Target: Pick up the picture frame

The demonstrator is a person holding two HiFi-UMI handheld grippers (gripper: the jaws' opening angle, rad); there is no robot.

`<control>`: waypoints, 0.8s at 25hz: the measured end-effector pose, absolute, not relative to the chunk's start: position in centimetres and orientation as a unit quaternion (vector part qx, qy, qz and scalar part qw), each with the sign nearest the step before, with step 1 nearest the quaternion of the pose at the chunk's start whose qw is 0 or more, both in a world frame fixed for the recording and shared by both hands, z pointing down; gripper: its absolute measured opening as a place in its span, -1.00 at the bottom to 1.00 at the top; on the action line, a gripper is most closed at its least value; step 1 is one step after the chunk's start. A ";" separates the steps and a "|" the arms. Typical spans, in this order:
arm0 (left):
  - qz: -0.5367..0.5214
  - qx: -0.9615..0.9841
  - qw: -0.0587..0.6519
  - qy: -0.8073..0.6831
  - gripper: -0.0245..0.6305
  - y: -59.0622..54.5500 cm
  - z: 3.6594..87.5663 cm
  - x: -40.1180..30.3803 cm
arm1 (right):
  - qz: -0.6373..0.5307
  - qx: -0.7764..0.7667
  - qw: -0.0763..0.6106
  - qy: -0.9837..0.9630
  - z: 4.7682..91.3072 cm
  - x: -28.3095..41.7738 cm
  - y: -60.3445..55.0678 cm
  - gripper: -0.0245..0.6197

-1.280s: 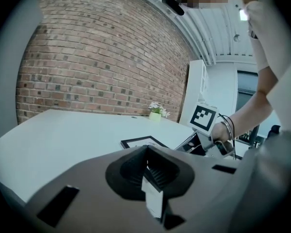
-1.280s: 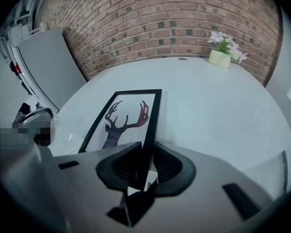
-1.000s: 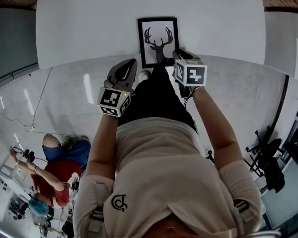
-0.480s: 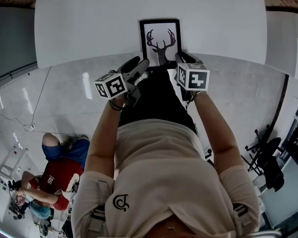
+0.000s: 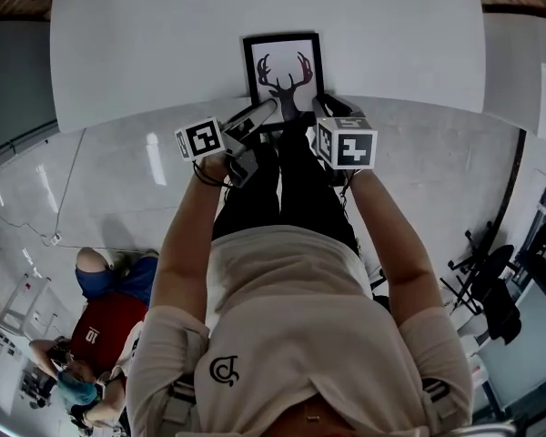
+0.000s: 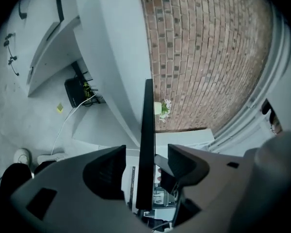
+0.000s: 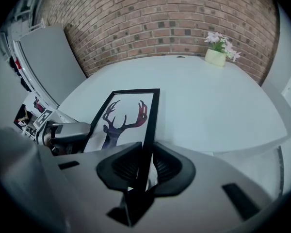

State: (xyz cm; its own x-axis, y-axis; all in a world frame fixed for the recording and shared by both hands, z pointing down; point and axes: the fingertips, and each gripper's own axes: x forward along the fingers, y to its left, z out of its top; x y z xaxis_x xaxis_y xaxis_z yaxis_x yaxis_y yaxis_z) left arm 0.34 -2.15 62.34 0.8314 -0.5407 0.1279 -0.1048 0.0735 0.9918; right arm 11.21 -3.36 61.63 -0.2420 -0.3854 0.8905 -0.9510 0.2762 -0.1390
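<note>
The black picture frame [image 5: 284, 71] with a deer print lies on the white table [image 5: 146, 44], its near end over the table's edge. My right gripper [image 5: 326, 109] is shut on the frame's near right edge; in the right gripper view the frame [image 7: 128, 115] runs away from the right gripper [image 7: 146, 152], whose pads pinch its rim. My left gripper [image 5: 257, 116] lies rolled on its side at the near left corner. In the left gripper view the frame's edge [image 6: 146, 130] shows as a dark strip inside the left gripper [image 6: 145, 152]. Its jaws are opening, with a gap on each side of the strip.
A small potted flower [image 7: 217, 50] stands far back on the table before a brick wall. A person [image 5: 100, 317] sits on the floor at lower left. Black chairs [image 5: 491, 289] stand to the right. My own legs are under the table's near edge.
My left gripper has rolled onto its side, moved in to the frame's near left corner, and opened its jaws around the edge. The right gripper has kept its grip and place.
</note>
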 end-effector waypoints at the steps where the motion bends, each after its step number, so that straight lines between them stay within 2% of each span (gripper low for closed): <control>1: -0.155 0.663 0.693 -0.236 -0.06 -2.1 62.3 0.9 | 0.366 0.478 0.388 -0.698 61.6 11.4 -3.3 -0.68; 4: -0.149 0.663 0.698 -0.227 -0.14 -2.1 62.5 1.9 | 0.362 0.478 0.385 -0.701 61.5 11.5 -3.3 -0.68; 6: -0.147 0.666 0.692 -0.237 -0.43 -2.6 62.8 1.6 | 0.361 0.476 0.384 -0.704 61.5 11.2 -3.3 -0.67; 8: -0.145 0.667 0.688 -0.246 -0.58 -3.1 62.9 1.4 | 0.362 0.474 0.382 -0.706 61.5 11.0 -3.4 -0.67; 17: -0.160 0.632 0.717 -0.246 -0.63 -3.1 62.3 1.7 | 0.346 0.469 0.387 -0.715 61.4 11.0 -3.6 -0.66; 20: -0.143 0.645 0.704 -0.261 -0.73 -2.8 62.1 1.6 | 0.333 0.465 0.397 -0.718 61.4 11.0 -3.6 -0.65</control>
